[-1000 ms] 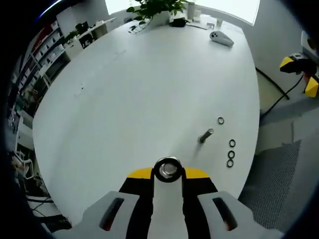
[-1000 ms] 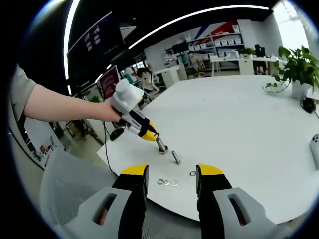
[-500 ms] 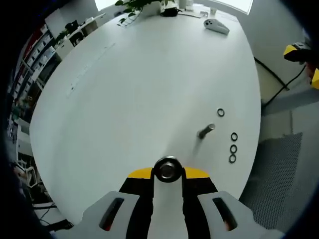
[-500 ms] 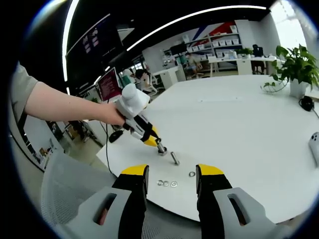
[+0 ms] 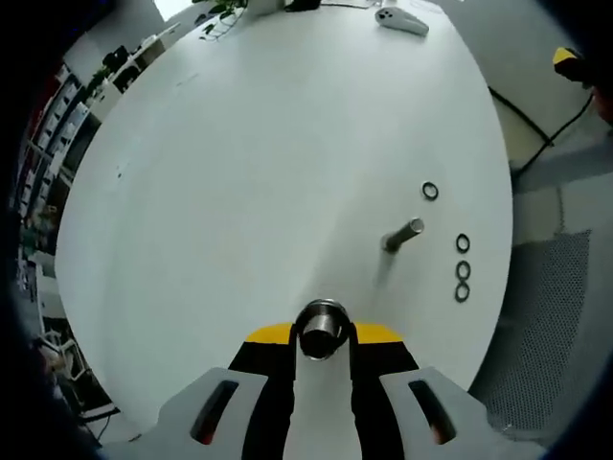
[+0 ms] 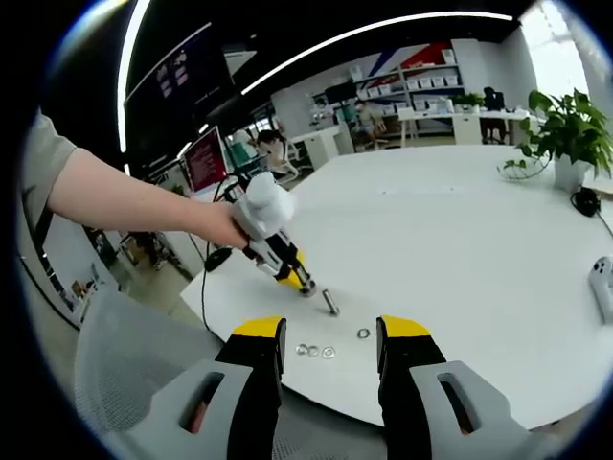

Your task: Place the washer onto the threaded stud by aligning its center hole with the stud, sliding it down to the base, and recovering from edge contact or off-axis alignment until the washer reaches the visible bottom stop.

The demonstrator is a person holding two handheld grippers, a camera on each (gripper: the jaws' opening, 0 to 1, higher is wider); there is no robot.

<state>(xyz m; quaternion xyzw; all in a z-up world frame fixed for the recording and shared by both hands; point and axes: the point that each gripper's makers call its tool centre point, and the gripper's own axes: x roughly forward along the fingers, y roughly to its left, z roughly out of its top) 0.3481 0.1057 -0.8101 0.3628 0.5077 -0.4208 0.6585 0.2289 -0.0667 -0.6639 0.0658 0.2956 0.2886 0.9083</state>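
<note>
My left fingers (image 5: 323, 347) squeeze a round metal piece (image 5: 322, 328), my right fingers (image 6: 329, 350) hang apart with nothing, and if I bump the stud (image 5: 402, 234) at two o'clock, the washers (image 5: 463, 269) on the bench (image 5: 239, 163) may scatter.

Left gripper view looks steeply down on the white table (image 5: 249, 144) from close above, facing its far end. Right gripper view sits back off the table's near edge, lower, looking across it toward the office. Both share the stud (image 5: 402, 235) (image 6: 329, 303) & loose washers (image 5: 463, 268) (image 6: 314, 352).
</note>
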